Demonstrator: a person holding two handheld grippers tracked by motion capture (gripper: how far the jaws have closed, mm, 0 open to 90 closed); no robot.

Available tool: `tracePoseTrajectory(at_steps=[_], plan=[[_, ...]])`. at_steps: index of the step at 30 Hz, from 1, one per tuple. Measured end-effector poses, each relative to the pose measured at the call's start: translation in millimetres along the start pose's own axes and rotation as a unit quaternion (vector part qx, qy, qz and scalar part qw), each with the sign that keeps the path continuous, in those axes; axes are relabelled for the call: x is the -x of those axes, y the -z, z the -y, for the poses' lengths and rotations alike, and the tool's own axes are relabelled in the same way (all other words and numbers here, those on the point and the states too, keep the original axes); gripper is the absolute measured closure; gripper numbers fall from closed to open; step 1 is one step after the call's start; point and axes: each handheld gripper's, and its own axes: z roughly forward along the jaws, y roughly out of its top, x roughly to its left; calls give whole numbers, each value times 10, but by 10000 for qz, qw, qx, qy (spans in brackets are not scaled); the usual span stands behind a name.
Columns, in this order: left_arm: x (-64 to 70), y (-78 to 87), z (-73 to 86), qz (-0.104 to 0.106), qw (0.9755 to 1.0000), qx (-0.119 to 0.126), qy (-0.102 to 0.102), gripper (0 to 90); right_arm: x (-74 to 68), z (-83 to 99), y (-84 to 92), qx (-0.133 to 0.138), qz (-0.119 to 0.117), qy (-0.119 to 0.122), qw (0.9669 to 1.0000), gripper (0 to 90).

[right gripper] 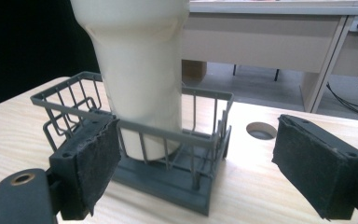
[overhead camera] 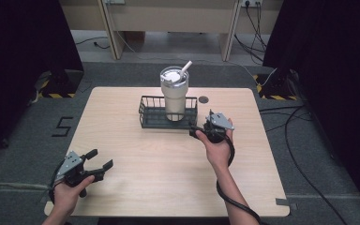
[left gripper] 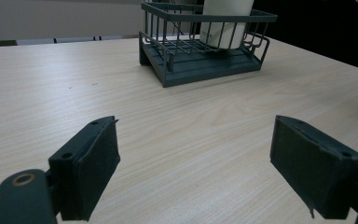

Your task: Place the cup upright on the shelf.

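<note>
A cream tumbler (overhead camera: 174,95) with a lid and a white straw stands upright in a dark wire basket (overhead camera: 151,117) at the table's middle back. My right gripper (overhead camera: 205,125) is open just off the basket's right front corner. In the right gripper view, the tumbler (right gripper: 140,70) and basket (right gripper: 177,135) sit close ahead of the spread jaws, nothing between them. My left gripper (overhead camera: 100,160) is open near the table's front left, far from the basket (left gripper: 205,65), jaws pointing toward it, with only bare tabletop between them.
The light wooden table (overhead camera: 145,178) has a round cable hole (overhead camera: 203,99) right of the basket. Bare wood lies between the two grippers. Cables run over the floor at right; a desk stands behind the table.
</note>
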Motion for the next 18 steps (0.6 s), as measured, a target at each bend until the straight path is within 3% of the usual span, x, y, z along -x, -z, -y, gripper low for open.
tracePoseTrajectory(at_steps=[18], plan=[[5,-5,6,-11,10000,-19,8,148,194,309,353,-155,108,20,9998,155]])
